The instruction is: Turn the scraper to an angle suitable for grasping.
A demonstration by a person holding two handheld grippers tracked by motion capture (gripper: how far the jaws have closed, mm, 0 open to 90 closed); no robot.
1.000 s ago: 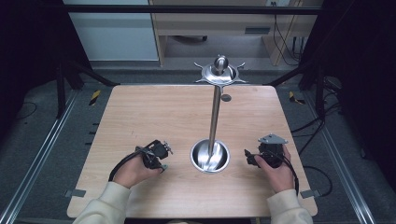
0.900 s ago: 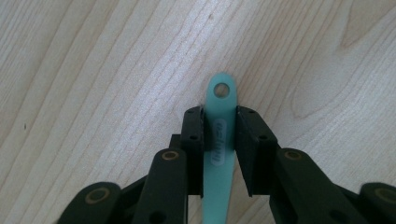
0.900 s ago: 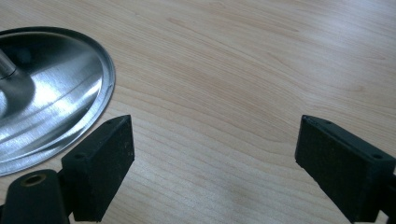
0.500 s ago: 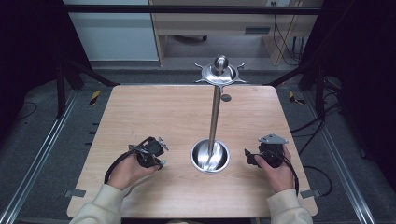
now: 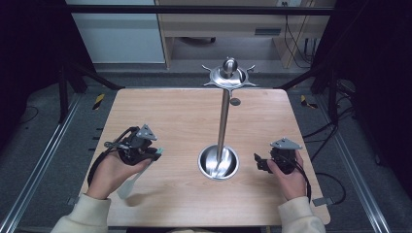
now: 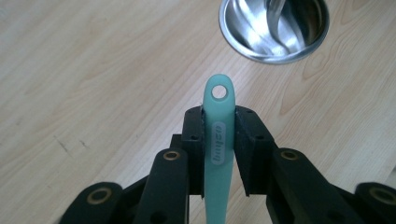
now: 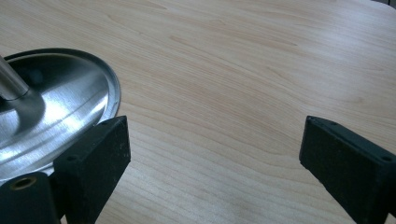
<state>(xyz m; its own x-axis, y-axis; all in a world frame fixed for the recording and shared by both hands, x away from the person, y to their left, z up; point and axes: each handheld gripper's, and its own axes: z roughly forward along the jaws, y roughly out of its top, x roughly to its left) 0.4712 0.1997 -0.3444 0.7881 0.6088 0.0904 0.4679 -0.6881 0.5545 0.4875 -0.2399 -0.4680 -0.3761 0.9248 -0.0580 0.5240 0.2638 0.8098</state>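
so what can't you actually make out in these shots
- Working end of the teal utensil: in the left gripper view, cut off by the bottom edge and the left gripper; in the high view, a pale blur.
- Word on its handle: too blurred.
- Stand hooks at the top, high view: too small.

Stand [image 5: 219, 162] between grippers, seemingly mid-table [image 5: 184, 121]

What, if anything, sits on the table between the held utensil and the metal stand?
Nothing visible. The left gripper is shut on the teal utensil, whose hole end points toward the stand's base. Bare wood lies between them in the left gripper view, and the high view shows the same gap at the table.
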